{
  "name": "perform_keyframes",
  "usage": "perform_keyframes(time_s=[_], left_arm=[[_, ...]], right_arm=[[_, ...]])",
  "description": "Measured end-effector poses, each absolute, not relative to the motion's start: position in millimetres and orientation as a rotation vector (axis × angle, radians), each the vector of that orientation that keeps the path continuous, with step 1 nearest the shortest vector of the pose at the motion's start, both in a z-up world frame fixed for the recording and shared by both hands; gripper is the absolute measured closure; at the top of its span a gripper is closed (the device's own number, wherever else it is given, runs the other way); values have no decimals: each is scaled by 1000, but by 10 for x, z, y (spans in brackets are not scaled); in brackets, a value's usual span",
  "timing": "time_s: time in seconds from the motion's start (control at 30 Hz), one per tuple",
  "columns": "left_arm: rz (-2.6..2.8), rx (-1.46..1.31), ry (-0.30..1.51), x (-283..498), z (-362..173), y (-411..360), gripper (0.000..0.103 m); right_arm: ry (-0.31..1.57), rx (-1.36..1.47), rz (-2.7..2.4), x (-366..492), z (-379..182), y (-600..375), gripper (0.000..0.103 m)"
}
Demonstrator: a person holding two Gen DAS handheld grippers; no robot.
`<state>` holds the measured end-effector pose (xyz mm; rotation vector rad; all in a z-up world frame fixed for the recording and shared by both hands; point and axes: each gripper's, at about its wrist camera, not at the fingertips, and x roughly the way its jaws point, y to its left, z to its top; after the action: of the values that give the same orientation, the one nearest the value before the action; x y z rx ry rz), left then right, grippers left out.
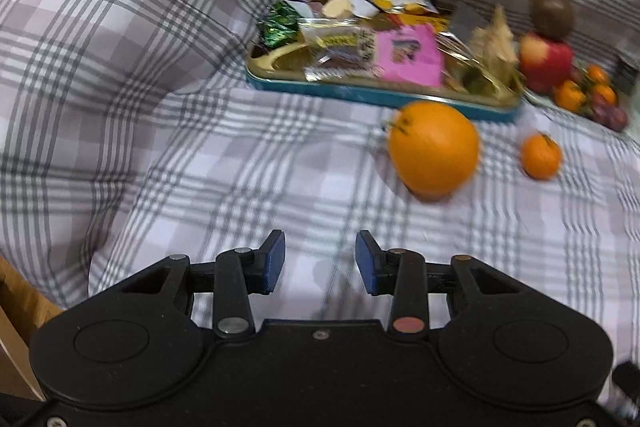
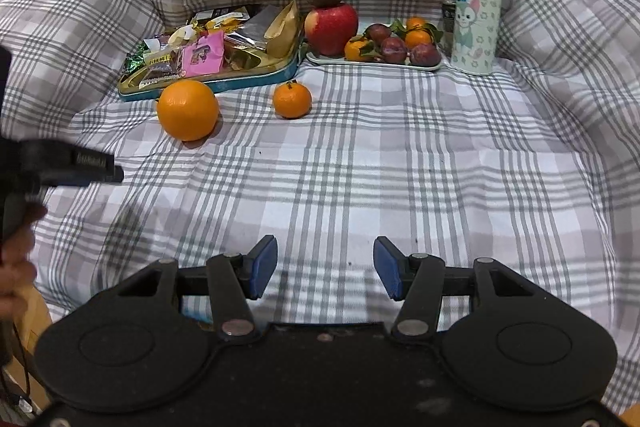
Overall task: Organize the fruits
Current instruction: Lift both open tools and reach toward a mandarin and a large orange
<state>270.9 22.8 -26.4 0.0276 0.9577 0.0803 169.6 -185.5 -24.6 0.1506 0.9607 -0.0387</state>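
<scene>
Blue-padded and empty, the left claw (image 1: 320, 261) is held open short of the large orange (image 1: 434, 149) before the snack tin (image 1: 360, 95), while the right claw (image 2: 325, 267) is likewise seen open, well short of that orange (image 2: 187, 110) and the mandarin (image 2: 292, 99) beside it.

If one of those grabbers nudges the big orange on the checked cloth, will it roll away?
Probably: the big round orange lies loose on the checked cloth, nothing bracing it. The soft, wrinkled fabric may slow it. Its smooth skin could slip between the pads.

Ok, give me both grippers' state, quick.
Left gripper: open, holding nothing.
Right gripper: open, holding nothing.
</scene>
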Motion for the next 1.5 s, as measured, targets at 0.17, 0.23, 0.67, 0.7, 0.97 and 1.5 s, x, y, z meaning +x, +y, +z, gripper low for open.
perform_keyframes(time_s=[0.17, 0.23, 0.67, 0.7, 0.97, 1.5], left_arm=[[118, 1, 972, 3029, -331, 290, 55], [129, 0, 970, 3118, -346, 300, 55], [146, 41, 964, 3516, -500, 351, 56], [142, 49, 966, 3534, -505, 335, 56], [20, 26, 983, 3605, -542, 176, 67], [-243, 199, 853, 3101, -279, -920, 90]], right_arm=[[971, 156, -27, 1858, -298, -1832, 47], [969, 151, -27, 1960, -314, -1820, 47], [883, 207, 28, 2697, -296, -1684, 47], [880, 204, 30, 2753, -301, -1651, 47], [878, 222, -5, 2811, -303, -1711, 47], [852, 293, -144, 2384, -299, -2314, 47]])
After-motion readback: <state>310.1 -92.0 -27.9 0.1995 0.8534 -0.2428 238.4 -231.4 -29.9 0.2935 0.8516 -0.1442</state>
